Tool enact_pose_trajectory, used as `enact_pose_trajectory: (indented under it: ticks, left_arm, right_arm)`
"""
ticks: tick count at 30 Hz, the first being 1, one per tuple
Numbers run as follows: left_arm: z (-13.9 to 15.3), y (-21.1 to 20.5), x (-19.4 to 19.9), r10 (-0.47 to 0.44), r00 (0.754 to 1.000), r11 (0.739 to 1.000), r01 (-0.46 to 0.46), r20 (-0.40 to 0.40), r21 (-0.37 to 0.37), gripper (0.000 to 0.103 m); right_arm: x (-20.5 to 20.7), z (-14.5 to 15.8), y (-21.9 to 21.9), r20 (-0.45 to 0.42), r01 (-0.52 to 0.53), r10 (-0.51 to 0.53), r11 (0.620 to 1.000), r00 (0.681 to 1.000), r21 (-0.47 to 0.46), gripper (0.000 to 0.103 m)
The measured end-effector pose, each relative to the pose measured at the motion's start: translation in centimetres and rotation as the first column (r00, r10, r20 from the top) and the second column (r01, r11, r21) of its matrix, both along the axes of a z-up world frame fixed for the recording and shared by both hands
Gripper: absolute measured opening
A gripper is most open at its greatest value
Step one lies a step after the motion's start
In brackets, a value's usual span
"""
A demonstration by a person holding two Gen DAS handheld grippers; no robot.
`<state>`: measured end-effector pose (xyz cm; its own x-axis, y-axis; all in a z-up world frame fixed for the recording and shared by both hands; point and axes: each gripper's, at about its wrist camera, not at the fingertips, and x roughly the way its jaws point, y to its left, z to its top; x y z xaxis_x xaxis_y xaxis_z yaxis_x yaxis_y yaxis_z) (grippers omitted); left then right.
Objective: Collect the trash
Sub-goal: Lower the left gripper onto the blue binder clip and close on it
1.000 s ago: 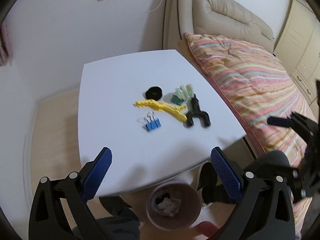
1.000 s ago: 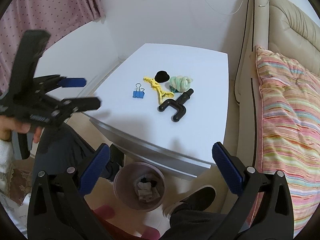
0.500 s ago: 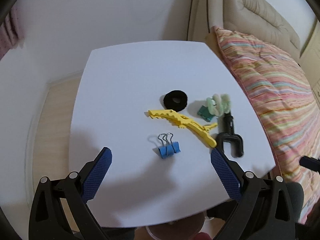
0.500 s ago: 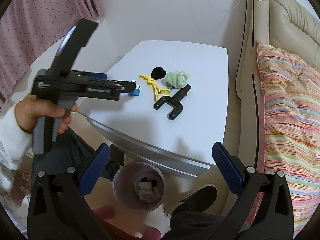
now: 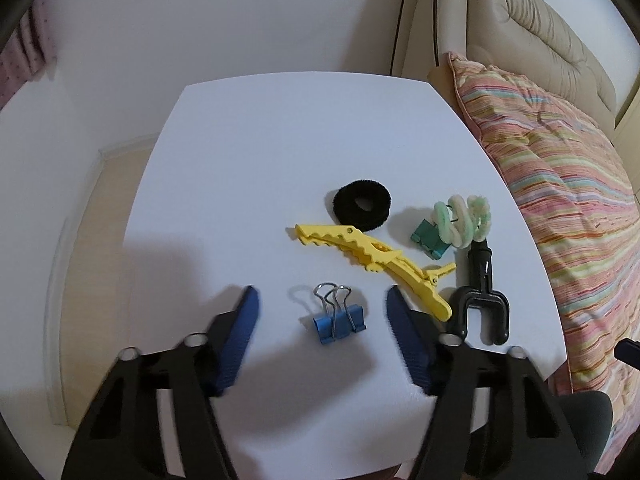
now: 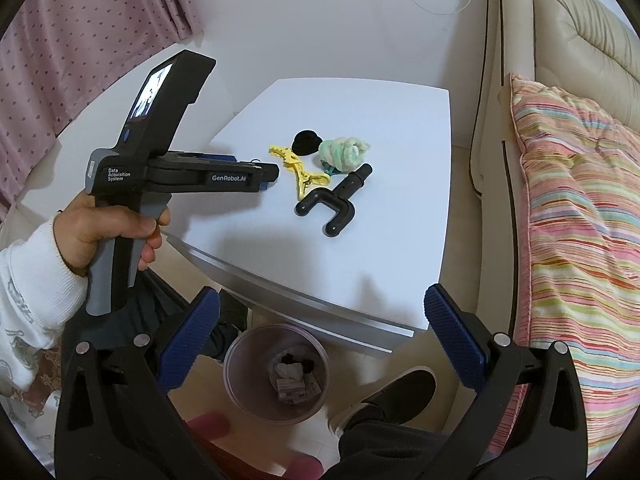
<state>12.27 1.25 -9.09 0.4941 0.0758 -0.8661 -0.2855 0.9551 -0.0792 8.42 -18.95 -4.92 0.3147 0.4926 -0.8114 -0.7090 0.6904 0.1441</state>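
Observation:
On the white table point(image 5: 248, 184) lie a blue binder clip point(image 5: 339, 320), a yellow hair clip point(image 5: 372, 254), a black hair tie point(image 5: 362, 203), a green-white coiled tie on a teal clip point(image 5: 460, 216) and a black Y-shaped plastic part point(image 5: 482, 300). My left gripper point(image 5: 322, 334) is open, its blue pads on either side of the binder clip, just above the table. It also shows in the right wrist view point(image 6: 264, 176). My right gripper point(image 6: 320, 340) is open and empty, held off the table's front edge above a pink trash bin point(image 6: 276, 372) that holds crumpled scraps.
A beige sofa point(image 6: 576, 40) with a striped cushion point(image 6: 580, 216) stands right of the table. A pink curtain point(image 6: 80, 32) hangs at the left. A person's knee and black shoe point(image 6: 384, 400) are beside the bin under the table's front edge.
My left gripper has moved forward over the table and down to the blue binder clip, and its jaws have narrowed around it. The right gripper has stayed almost still.

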Motion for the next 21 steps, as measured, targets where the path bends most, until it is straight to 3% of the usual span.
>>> enact_pose_trajectory:
  ticks: [9, 12, 14, 21]
  left_arm:
    - [-0.20, -0.45, 0.18, -0.034, 0.999, 0.999, 0.034, 0.000, 0.007, 0.021]
    - [-0.06, -0.43, 0.11, -0.047, 0.999, 0.999, 0.047, 0.008, 0.007, 0.017]
    - [0.12, -0.51, 0.08, -0.063, 0.998, 0.998, 0.063, 0.011, 0.007, 0.004]
    - [0.69, -0.33, -0.41, -0.097, 0.995, 0.995, 0.097, 0.023, 0.008, 0.002]
  right_arm:
    - [0.22, -0.11, -0.06, -0.005, 0.005, -0.005, 1.000, 1.000, -0.002, 0.100]
    - [0.29, -0.20, 0.02, -0.007, 0.003, -0.003, 1.000, 1.000, -0.002, 0.100]
    - [0.33, -0.26, 0.08, -0.009, 0.002, -0.002, 1.000, 1.000, -0.002, 0.100]
    - [0.35, -0.32, 0.44, -0.012, -0.002, 0.002, 1.000, 1.000, -0.004, 0.100]
